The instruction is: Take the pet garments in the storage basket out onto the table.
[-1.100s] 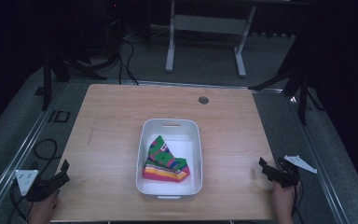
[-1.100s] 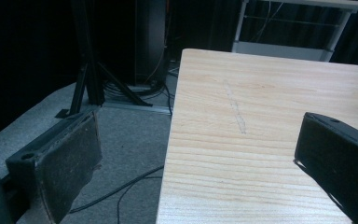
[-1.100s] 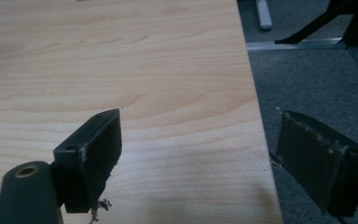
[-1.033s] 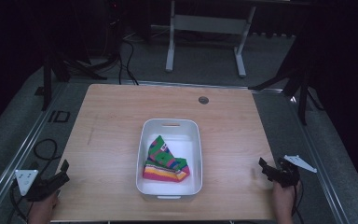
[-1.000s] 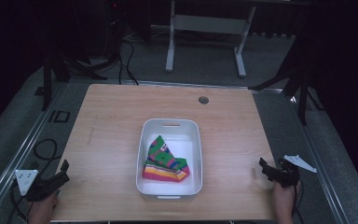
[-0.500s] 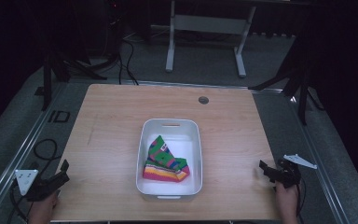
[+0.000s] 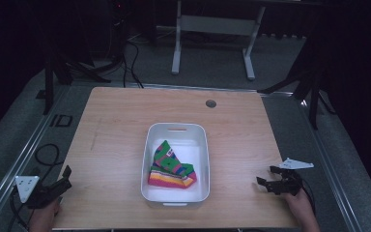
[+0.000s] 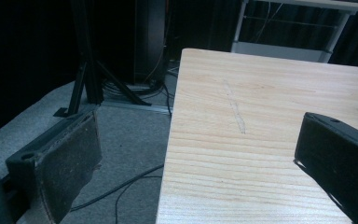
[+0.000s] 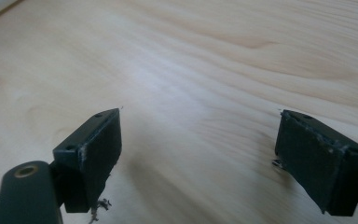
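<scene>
A white plastic tub (image 7: 176, 133) stands in the middle of the wooden table (image 7: 116, 130). Inside it lies a folded striped cloth (image 7: 170, 166) in green, pink, yellow and purple. My left gripper (image 7: 64, 177) hovers off the table's near left corner, open, with nothing between its jaws. In the left gripper view its fingers (image 8: 70, 158) frame the table's left edge and the floor. My right gripper (image 7: 265, 177) rests low over the near right part of the table, open and empty. The right gripper view has its fingers (image 9: 98, 149) spread wide above bare wood.
A small round grommet (image 7: 211, 103) sits near the table's far edge. Beyond the table stand a white-legged bench (image 7: 212, 29) and dark stands with cables (image 7: 125, 58) on the grey floor. A black tripod leg (image 8: 84, 70) rises left of the table.
The right gripper has shifted slightly on the near right of the table. The left gripper, the tub and the cloth have not moved.
</scene>
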`<state>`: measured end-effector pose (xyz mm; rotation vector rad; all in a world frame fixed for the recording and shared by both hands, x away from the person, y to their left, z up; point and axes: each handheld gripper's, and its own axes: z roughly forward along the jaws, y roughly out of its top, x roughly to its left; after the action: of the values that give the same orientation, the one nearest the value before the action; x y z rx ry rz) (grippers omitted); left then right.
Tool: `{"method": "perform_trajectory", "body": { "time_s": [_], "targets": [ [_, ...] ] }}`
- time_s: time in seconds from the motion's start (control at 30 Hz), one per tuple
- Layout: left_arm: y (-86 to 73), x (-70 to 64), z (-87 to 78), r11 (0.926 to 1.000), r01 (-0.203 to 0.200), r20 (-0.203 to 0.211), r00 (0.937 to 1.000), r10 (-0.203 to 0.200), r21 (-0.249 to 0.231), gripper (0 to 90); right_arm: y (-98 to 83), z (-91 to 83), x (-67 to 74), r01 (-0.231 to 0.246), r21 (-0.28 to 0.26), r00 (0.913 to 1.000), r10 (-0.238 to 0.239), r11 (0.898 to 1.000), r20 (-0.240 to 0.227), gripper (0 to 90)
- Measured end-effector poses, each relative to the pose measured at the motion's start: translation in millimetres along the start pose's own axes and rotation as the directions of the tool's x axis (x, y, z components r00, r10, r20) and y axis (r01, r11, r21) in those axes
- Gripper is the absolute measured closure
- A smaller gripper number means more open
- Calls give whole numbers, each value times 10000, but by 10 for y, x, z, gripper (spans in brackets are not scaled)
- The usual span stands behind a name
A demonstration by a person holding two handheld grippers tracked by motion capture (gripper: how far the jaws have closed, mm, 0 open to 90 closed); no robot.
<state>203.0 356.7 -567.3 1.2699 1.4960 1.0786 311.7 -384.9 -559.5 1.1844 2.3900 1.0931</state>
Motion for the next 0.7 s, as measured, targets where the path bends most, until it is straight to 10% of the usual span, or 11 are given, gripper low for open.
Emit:
{"method": "perform_trajectory", "body": {
  "time_s": [0.27,0.7],
  "targets": [
    [0,1,1,10000,18,-9,10000,-18,11,9,75,18,137,1680,237,9769,-1633,9855,-1375,141],
    [0,4,-2,10000,49,25,10000,-49,5,9,504,69,390,2428,725,9288,-2102,9674,-3054,140]
  ]
}}
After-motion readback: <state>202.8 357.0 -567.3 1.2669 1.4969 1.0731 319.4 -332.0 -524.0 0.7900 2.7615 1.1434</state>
